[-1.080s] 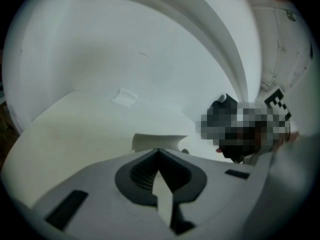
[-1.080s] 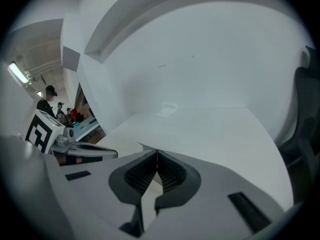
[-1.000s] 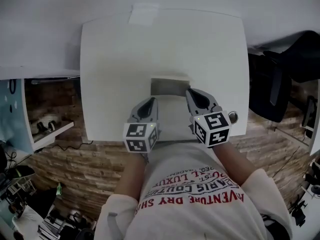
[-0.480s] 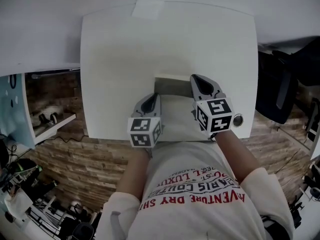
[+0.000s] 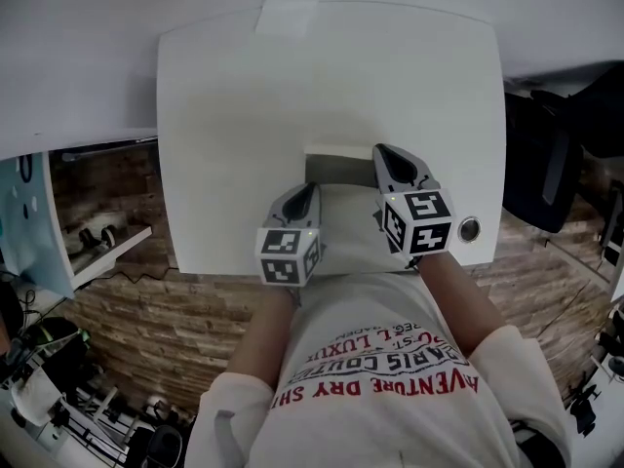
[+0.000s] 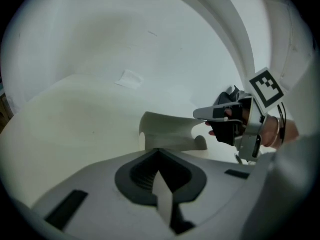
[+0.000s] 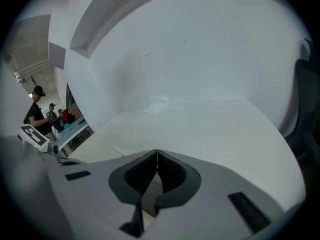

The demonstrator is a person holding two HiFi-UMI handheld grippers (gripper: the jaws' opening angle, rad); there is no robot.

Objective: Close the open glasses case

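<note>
- Risk: the glasses case [image 5: 341, 208] lies open near the front edge of the table [image 5: 234, 115]. A push from closed tips that lands low on its raised panel would likely skid the whole case rather than fold it.
- Risk: the panel looks thin and light. Pressed at one end only, it may twist or spring back open.
- Left gripper [image 5: 304, 193]: jaws clenched, tips meeting. A pale sliver shows in the gap behind them, but nothing is plainly held.
- Right gripper [image 5: 386, 154]: jaws likewise pressed together, empty as far as can be seen.
- Position: the case sits between the two grippers. Its upright panel stands just ahead of the left tips. The right tips sit at that panel's right end, touching or nearly so.
</note>
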